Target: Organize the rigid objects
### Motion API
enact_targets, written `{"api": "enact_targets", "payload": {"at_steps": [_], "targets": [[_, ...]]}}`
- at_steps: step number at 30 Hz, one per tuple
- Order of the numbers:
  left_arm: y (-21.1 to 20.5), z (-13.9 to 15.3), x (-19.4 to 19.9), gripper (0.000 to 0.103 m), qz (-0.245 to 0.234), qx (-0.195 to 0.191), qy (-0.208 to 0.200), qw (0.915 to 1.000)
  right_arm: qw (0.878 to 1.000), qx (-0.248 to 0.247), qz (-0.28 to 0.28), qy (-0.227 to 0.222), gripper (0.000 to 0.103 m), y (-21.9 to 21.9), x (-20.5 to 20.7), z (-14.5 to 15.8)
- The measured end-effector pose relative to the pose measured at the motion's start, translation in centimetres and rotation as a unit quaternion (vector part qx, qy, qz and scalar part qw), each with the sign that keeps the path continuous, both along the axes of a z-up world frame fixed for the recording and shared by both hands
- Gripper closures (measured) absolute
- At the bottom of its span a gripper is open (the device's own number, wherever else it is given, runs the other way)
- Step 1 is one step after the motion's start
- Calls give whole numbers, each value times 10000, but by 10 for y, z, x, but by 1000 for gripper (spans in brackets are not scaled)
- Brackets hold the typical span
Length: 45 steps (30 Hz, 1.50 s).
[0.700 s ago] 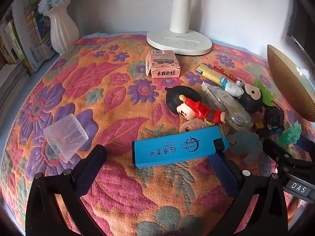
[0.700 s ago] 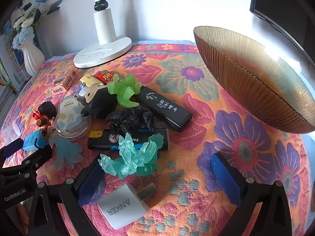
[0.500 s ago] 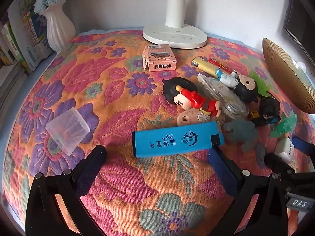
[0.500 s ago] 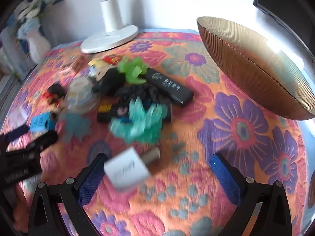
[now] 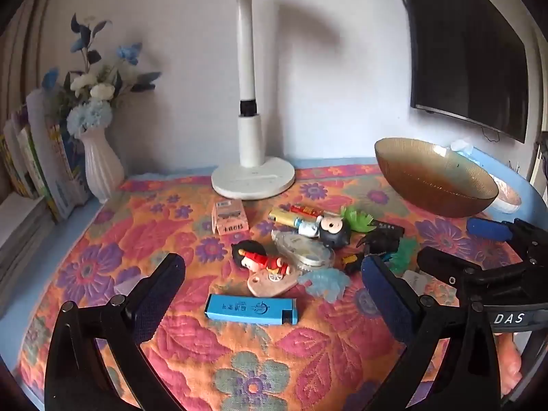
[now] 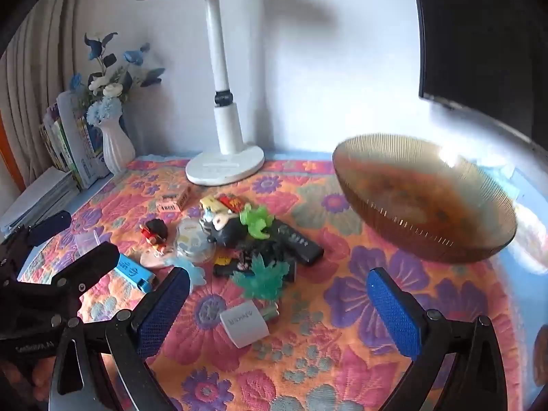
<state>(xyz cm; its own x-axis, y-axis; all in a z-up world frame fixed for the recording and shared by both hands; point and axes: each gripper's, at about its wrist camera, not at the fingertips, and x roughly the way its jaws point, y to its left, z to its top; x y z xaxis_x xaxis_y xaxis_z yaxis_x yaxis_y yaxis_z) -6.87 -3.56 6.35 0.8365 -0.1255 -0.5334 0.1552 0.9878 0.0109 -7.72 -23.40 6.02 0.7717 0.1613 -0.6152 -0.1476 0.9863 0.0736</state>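
While both the left gripper [image 5: 272, 289] and right gripper [image 6: 277, 303] hang spread and empty, a glossy rectangular blue lighter [image 5: 251, 309] lies flat on woven floral cloth [image 5: 212, 352], near a ribbed amber glass bowl [image 6: 424, 202].

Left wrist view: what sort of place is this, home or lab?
Most likely a home, a desk against a wall: a vase of flowers beside stacked books, a desk lamp, a flowered cloth with toys and lighters on it.

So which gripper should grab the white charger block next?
Right. The white charger block lies just ahead of the open right gripper, nearly between its fingers; the open left gripper faces the blue lighter.
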Motion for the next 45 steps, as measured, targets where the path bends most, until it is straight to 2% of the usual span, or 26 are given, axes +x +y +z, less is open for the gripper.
{"api": "enact_targets", "payload": {"at_steps": [2,3,5,8,12,16,28,45], "targets": [[10,-23,4,1,117,-272,271,9992,9997,114,-7,216,0,2,-1,-14],[15,-27,9,1,124,-351,438,9983,9996,144,61,233,0,2,2,-13],[19,-30,11,1,77,-467,416,9980,9997,154,52,165,0,6,3,-7],[16,-34,17,1,9,-485,688,9965,9996,149,-71,248,0,7,-2,-15],[12,-33,13,1,-50,-408,644,9971,9998,121,-131,107,0,7,-5,-15],[7,-29,10,1,-96,-337,570,9978,9996,71,-159,211,0,9,-6,-14],[14,-28,14,1,-42,-548,697,9960,9993,-34,-164,336,0,12,-4,-16],[18,-30,15,1,-76,-604,766,9952,9991,-109,-131,394,0,13,-1,-18]]}}
